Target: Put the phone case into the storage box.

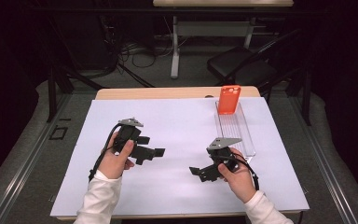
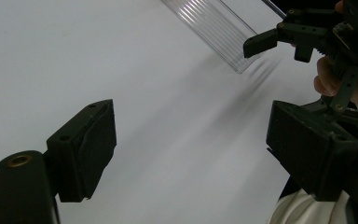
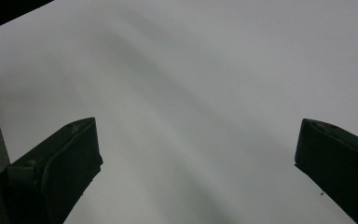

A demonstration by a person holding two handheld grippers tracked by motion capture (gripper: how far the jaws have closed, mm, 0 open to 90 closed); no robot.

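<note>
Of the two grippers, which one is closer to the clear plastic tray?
The right gripper is closer: its hand is just beside the near end of the clear plastic tray. The left gripper is farther off across the white sheet.

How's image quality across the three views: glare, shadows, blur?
High view: white sheet evenly lit with no glare, room behind dark, orange phone case sharp. Left gripper view: clear ribbed tray casts a soft streaked shadow, and the near jaws are dark and slightly soft. Right gripper view: broad diffuse shadow bands across the sheet, jaws nearly silhouetted.
</note>
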